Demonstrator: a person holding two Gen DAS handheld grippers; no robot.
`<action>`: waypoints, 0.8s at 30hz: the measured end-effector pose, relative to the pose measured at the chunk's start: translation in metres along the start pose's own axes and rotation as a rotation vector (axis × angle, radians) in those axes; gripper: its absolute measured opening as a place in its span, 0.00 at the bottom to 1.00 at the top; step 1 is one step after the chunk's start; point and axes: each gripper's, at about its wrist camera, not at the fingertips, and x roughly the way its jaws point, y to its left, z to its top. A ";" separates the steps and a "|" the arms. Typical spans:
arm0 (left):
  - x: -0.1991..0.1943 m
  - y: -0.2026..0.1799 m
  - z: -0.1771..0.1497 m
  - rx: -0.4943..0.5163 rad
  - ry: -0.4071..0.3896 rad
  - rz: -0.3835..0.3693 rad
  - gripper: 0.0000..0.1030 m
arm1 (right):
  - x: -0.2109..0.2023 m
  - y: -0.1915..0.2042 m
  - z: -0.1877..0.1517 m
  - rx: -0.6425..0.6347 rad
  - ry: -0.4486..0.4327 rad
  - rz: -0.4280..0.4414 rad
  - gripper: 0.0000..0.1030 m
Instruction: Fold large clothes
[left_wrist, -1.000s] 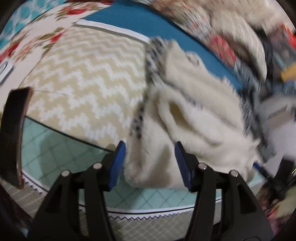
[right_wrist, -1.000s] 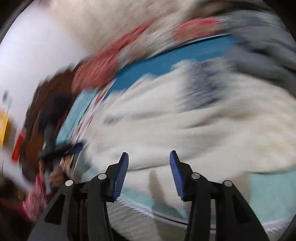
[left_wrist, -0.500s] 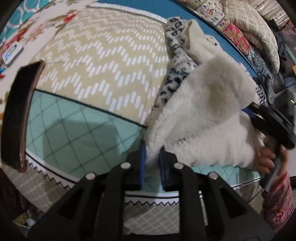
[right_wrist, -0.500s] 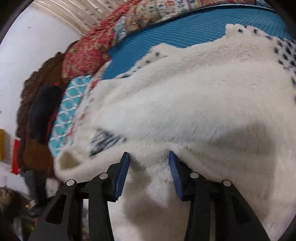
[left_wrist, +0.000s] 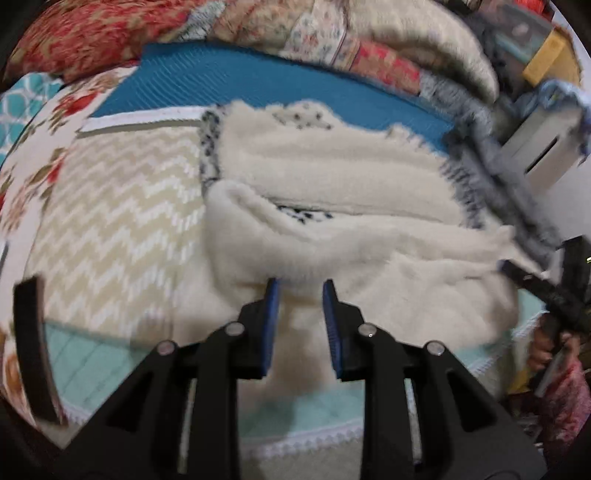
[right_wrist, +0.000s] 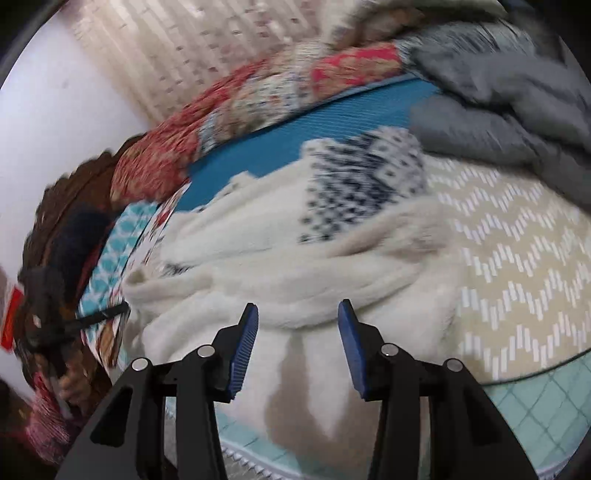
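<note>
A cream fleece garment (left_wrist: 351, 177) with a dark dotted pattern lies folded across the bed, its near part draped toward me. My left gripper (left_wrist: 300, 288) hovers at the near fold. Its jaws are opening, fleece shows in the narrow gap, and the pads are not pressing on it. In the right wrist view the same garment (right_wrist: 295, 266) spreads below my right gripper (right_wrist: 298, 312), which is open just above the fleece and throws finger shadows on it. The right gripper (left_wrist: 535, 284) also shows at the garment's right edge, held by a hand (left_wrist: 546, 350).
Beige chevron bedcover (left_wrist: 122, 206) lies left of the garment, over a blue mat (left_wrist: 258, 81). Patterned quilts and pillows (left_wrist: 74, 37) are piled at the back. A grey heap of clothes (right_wrist: 517, 92) sits at the far right. A mint quilt (right_wrist: 535, 406) edges the bed's front.
My left jaws, clamped on the garment's edge half a second ago, have parted. The garment went from a raised heap to lying folded flat. My right gripper drew back, still open.
</note>
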 end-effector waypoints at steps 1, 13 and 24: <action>0.018 0.008 0.009 -0.028 0.024 0.042 0.17 | 0.007 -0.011 0.003 0.027 0.008 -0.008 0.78; 0.016 0.049 0.016 -0.167 0.083 0.020 0.04 | -0.008 -0.029 0.015 0.027 0.065 0.067 0.78; 0.017 0.010 0.130 -0.120 -0.020 -0.008 0.26 | 0.057 0.019 0.170 -0.153 0.028 -0.053 0.73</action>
